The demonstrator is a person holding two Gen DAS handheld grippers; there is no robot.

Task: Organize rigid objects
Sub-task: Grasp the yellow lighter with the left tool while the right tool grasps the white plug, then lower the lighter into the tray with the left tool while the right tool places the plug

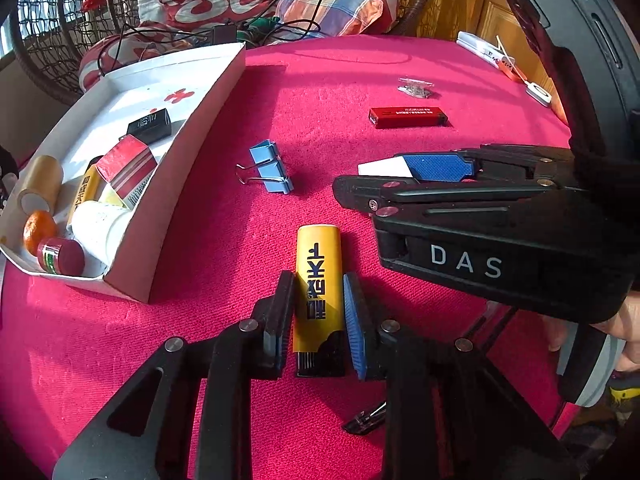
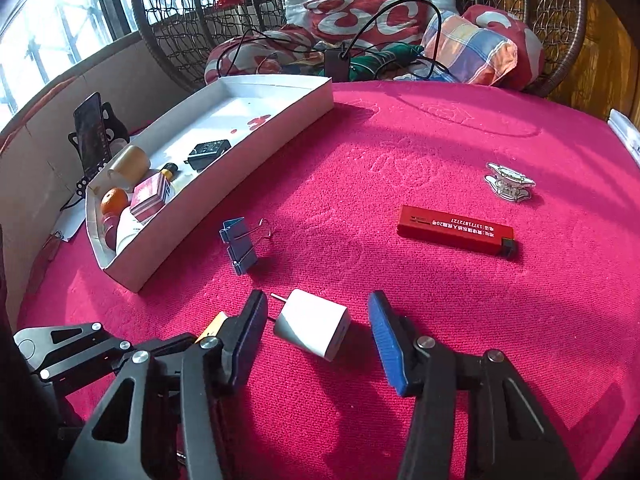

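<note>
My left gripper is closed around a yellow lighter that lies on the pink cloth, a finger touching each side. My right gripper is open, its fingers on either side of a white charger plug on the cloth without touching it. In the left wrist view the right gripper sits to the right, with the plug partly hidden. A white box at the left holds several items. A blue binder clip, a red lighter and a clear clip lie loose.
The white box stands at the table's left edge. A phone on a stand is beyond it. Cushions and cables lie behind the table. A small black clip lies under my left gripper.
</note>
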